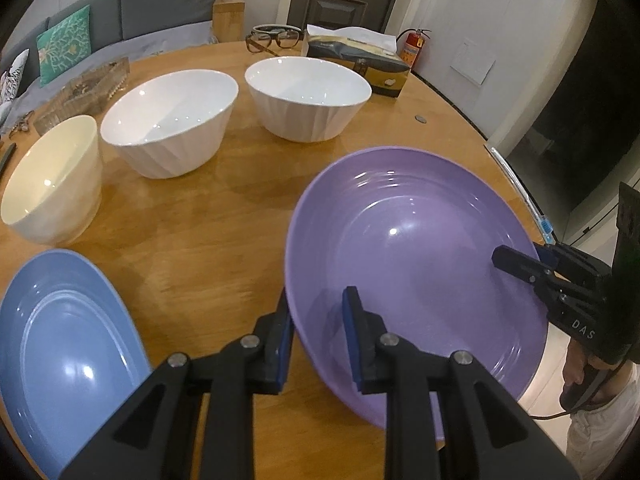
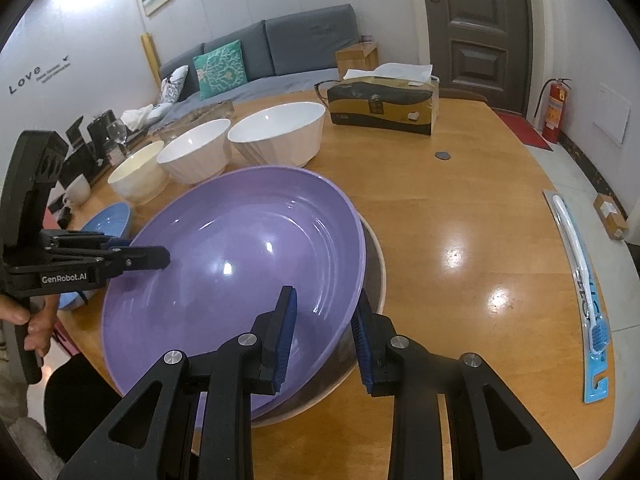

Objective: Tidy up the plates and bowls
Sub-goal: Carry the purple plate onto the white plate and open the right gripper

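A large purple plate [image 1: 416, 248] [image 2: 240, 256] is gripped from two sides. My left gripper [image 1: 319, 320] is shut on its near-left rim, one pad inside and one outside. My right gripper [image 2: 325, 320] is shut on the opposite rim, and it shows at the plate's right edge in the left wrist view [image 1: 504, 258]. The left gripper [image 2: 162, 258] shows across the plate in the right wrist view. The purple plate lies over a brown plate [image 2: 378, 276]; whether they touch I cannot tell. A blue plate [image 1: 68, 360] lies to the left. Behind stand a cream bowl [image 1: 52, 184] and two white bowls [image 1: 172, 120] [image 1: 308, 92].
On the round wooden table [image 1: 200, 260] a tissue box [image 2: 384, 108] and a pair of glasses [image 1: 272, 40] sit at the far side, with a coin [image 2: 443, 155] nearby. A packaged toothbrush [image 2: 580, 280] lies along the right edge. A person's hand holds each gripper's handle.
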Action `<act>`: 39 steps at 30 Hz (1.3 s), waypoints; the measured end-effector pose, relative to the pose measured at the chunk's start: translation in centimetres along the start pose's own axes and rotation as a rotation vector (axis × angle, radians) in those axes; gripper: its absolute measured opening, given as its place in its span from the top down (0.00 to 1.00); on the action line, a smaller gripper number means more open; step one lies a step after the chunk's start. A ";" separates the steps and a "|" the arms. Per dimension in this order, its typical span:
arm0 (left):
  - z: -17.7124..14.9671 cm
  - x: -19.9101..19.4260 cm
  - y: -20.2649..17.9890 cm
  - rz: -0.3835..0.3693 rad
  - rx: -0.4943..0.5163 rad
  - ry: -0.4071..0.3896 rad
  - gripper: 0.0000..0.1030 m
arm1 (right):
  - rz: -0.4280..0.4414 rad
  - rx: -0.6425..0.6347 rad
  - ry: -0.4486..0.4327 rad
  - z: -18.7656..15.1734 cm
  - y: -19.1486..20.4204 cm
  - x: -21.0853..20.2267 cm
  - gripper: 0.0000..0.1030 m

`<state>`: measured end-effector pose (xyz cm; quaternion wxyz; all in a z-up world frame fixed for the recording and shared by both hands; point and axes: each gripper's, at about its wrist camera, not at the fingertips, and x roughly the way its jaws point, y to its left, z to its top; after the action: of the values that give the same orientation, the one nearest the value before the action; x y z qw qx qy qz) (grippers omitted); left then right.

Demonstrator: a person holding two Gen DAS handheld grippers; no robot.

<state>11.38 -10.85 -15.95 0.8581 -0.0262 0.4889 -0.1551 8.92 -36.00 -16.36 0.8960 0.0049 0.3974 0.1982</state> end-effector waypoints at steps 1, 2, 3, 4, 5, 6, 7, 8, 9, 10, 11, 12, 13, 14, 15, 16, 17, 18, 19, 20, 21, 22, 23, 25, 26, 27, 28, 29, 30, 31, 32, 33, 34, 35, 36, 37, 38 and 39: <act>0.0 0.1 -0.1 0.002 0.003 0.000 0.80 | 0.001 0.002 0.001 0.0 -0.1 0.0 0.78; 0.0 0.1 -0.1 0.004 0.004 -0.001 0.80 | 0.001 0.003 0.002 0.0 -0.1 0.1 0.78; 0.0 0.1 0.0 0.003 0.004 -0.001 0.80 | 0.001 0.002 0.002 -0.1 -0.1 0.0 0.77; 0.0 0.0 0.0 0.003 0.003 -0.002 0.80 | 0.003 0.003 0.001 -0.1 -0.1 0.1 0.77; 0.0 0.0 -0.1 0.003 0.004 -0.003 0.80 | 0.000 0.002 0.002 -0.1 -0.1 0.1 0.77; -0.1 0.0 0.0 0.004 0.005 -0.003 0.80 | 0.001 0.003 0.002 -0.1 -0.1 0.1 0.77; 0.0 0.0 -0.1 0.003 0.004 -0.002 0.80 | 0.002 0.004 0.002 -0.1 -0.2 0.1 0.77; 0.0 0.0 -0.1 0.003 0.005 -0.004 0.80 | 0.002 0.005 0.002 -0.1 -0.1 0.0 0.77; 0.0 0.0 0.0 0.007 0.007 -0.005 0.80 | 0.003 0.007 0.001 -0.1 -0.2 0.1 0.77; -0.1 0.0 -0.1 0.009 0.007 -0.006 0.80 | 0.002 0.006 0.001 -0.2 -0.2 0.0 0.77; -0.1 0.0 -0.1 0.010 0.007 -0.006 0.80 | 0.000 0.006 0.000 -0.2 -0.2 0.0 0.77; 0.0 -0.1 0.0 0.010 0.006 -0.008 0.80 | 0.000 0.005 0.000 -0.1 -0.3 0.0 0.77; -0.1 -0.1 -0.1 0.012 0.005 -0.009 0.80 | 0.000 0.006 0.001 -0.1 -0.3 0.0 0.77; -0.1 -0.2 0.0 0.013 0.004 -0.010 0.80 | 0.001 0.006 0.001 -0.1 -0.3 0.0 0.77; -0.1 -0.2 0.0 0.014 0.004 -0.009 0.80 | 0.000 0.005 0.001 -0.1 -0.3 0.0 0.77; -0.2 -0.1 -0.1 0.014 0.004 -0.005 0.80 | 0.000 0.005 0.001 -0.1 -0.3 0.0 0.77; -0.2 -0.1 -0.1 0.011 0.005 -0.004 0.80 | 0.000 0.005 0.001 -0.1 -0.3 0.0 0.77; -0.2 -0.1 -0.1 0.011 0.004 -0.004 0.80 | 0.000 0.006 0.000 -0.1 -0.3 0.0 0.77; -0.2 -0.1 -0.1 0.011 0.004 -0.004 0.80 | 0.001 0.007 0.000 -0.1 -0.3 0.0 0.77; -0.2 -0.1 -0.1 0.012 0.005 -0.004 0.80 | 0.003 0.009 0.001 -0.1 -0.4 0.0 0.77; -0.2 -0.1 -0.1 0.011 0.005 -0.005 0.80 | 0.002 0.006 0.001 -0.1 -0.3 0.0 0.77; -0.2 0.0 -0.1 0.011 0.004 -0.006 0.80 | 0.001 0.005 0.002 -0.1 -0.3 0.0 0.77; -0.2 0.0 -0.1 0.011 0.003 -0.006 0.80 | 0.000 0.004 0.002 -0.1 -0.3 0.0 0.77; -0.2 0.0 -0.1 0.010 0.002 -0.006 0.80 | -0.001 0.003 0.002 -0.1 -0.3 0.0 0.76; -0.2 0.0 -0.1 0.010 0.002 -0.006 0.80 | -0.002 0.003 0.002 -0.1 -0.3 0.0 0.76; -0.2 0.0 -0.1 0.010 0.002 -0.006 0.80 | -0.001 0.005 0.002 -0.1 -0.3 0.0 0.76; -0.2 0.0 -0.1 0.012 0.002 -0.007 0.80 | 0.000 0.006 0.001 -0.1 -0.3 0.0 0.76; -0.2 0.0 -0.1 0.014 0.001 -0.007 0.80 | 0.001 0.007 0.001 -0.1 -0.3 0.0 0.76; -0.2 0.0 -0.1 0.014 0.000 -0.007 0.80 | 0.000 0.007 0.001 -0.1 -0.3 0.0 0.76; -0.3 -0.1 0.0 0.014 -0.001 -0.008 0.80 | 0.000 0.008 0.001 -0.1 -0.3 -0.1 0.76; -0.3 -0.1 0.0 0.015 -0.002 -0.008 0.80 | -0.001 0.008 0.000 -0.2 -0.3 -0.1 0.76; -0.3 -0.1 0.0 0.015 -0.002 -0.008 0.80 | 0.000 0.008 0.001 -0.2 -0.3 -0.1 0.76; -0.3 -0.1 0.0 0.015 -0.002 -0.008 0.80 | 0.000 0.009 0.000 -0.2 -0.3 -0.1 0.76; -0.3 -0.1 0.0 0.015 -0.001 -0.008 0.80 | 0.001 0.010 0.000 -0.2 -0.3 -0.1 0.76; -0.3 -0.1 0.0 0.014 -0.001 -0.007 0.80 | 0.001 0.012 -0.001 -0.2 -0.3 -0.1 0.77; -0.3 -0.1 0.0 0.014 -0.002 -0.007 0.80 | 0.001 0.014 -0.002 -0.2 -0.4 -0.1 0.77; -0.3 -0.1 0.0 0.013 -0.002 -0.006 0.80 | 0.002 0.017 -0.003 -0.2 -0.4 -0.2 0.77; -0.4 -0.1 0.0 0.013 -0.001 -0.005 0.80 | 0.001 0.019 -0.006 -0.2 -0.4 -0.3 0.77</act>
<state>11.05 -10.79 -16.09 0.8603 -0.0241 0.4869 -0.1492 8.78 -36.50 -16.35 0.8969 0.0142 0.3967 0.1950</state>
